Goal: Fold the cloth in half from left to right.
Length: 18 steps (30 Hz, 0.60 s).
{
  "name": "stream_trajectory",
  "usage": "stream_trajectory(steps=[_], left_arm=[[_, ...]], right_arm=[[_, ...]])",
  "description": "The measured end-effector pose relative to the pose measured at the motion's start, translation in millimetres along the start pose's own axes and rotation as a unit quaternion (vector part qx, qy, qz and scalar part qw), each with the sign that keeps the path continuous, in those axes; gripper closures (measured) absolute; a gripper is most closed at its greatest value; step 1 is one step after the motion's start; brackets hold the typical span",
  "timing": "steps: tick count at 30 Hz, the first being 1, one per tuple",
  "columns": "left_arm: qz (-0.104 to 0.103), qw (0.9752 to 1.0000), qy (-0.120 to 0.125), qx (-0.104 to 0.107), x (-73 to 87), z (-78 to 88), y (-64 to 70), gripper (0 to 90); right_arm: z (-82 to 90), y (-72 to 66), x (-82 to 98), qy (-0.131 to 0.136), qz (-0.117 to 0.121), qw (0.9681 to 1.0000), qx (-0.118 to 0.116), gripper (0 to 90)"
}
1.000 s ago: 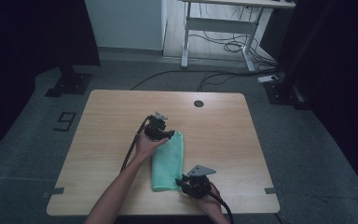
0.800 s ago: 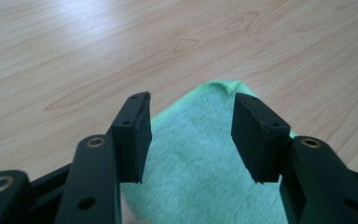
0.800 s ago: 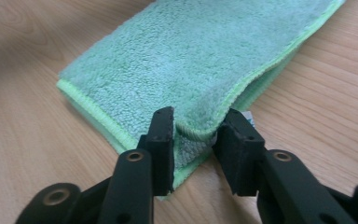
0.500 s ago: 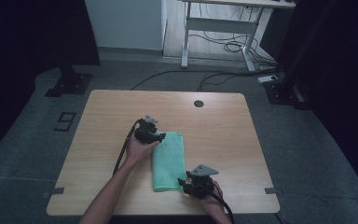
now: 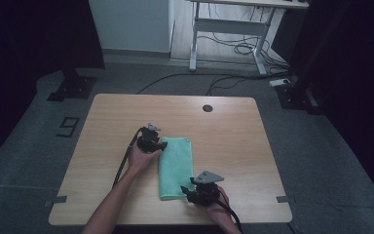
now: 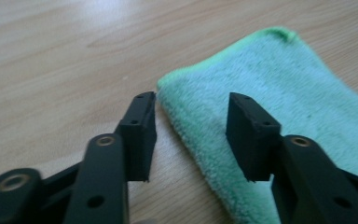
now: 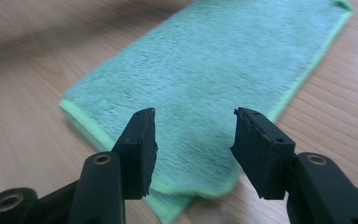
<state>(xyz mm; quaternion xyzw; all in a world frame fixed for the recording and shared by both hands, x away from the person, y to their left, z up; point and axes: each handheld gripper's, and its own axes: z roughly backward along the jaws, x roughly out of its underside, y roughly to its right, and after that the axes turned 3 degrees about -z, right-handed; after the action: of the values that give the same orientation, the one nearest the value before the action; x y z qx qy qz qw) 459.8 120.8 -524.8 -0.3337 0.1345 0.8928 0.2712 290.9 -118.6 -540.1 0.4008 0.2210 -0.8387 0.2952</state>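
I see both grippers gaping empty, my left gripper [image 5: 157,144] at the far corner of the folded towel [image 5: 175,165], whose long axis runs back to my right gripper [image 5: 195,193] at its near end on the counter [image 5: 233,141].

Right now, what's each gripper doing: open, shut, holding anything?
Left gripper: open, holding nothing, at the towel's edge.
Right gripper: open, holding nothing, over the towel's near end.

Towel [image 5: 176,166] flat mid-worktop [image 5: 233,141]; left gripper [image 5: 161,146] at far left corner, right gripper [image 5: 187,191] at near right corner.
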Motion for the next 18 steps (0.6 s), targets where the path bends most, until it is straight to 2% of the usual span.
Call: stream_trajectory(steps=[2, 8, 14, 18], left_arm=[[0.001, 1.0000, -0.004, -0.004, 2.8, -1.8, -1.7, 60.4], [0.001, 1.0000, -0.005, 0.006, 8.2, -1.9, -6.5, 75.6], [0.005, 0.9999, -0.007, 0.007, 10.4, -0.2, -12.1, 77.3], [0.009, 0.9999, -0.001, 0.008, 11.6, 2.7, -12.9, 73.8]], right_arm=[[-2.5, -2.1, 0.0, -0.004, 0.003, 1.0000, -0.007, 48.1], [-8.2, -7.4, 2.8, -0.017, 0.007, 0.9995, -0.024, 47.7], [-9.6, -8.5, 4.2, -0.025, 0.008, 0.9992, -0.030, 47.4], [-11.5, -10.3, 4.4, -0.030, 0.013, 0.9990, -0.030, 46.8]])
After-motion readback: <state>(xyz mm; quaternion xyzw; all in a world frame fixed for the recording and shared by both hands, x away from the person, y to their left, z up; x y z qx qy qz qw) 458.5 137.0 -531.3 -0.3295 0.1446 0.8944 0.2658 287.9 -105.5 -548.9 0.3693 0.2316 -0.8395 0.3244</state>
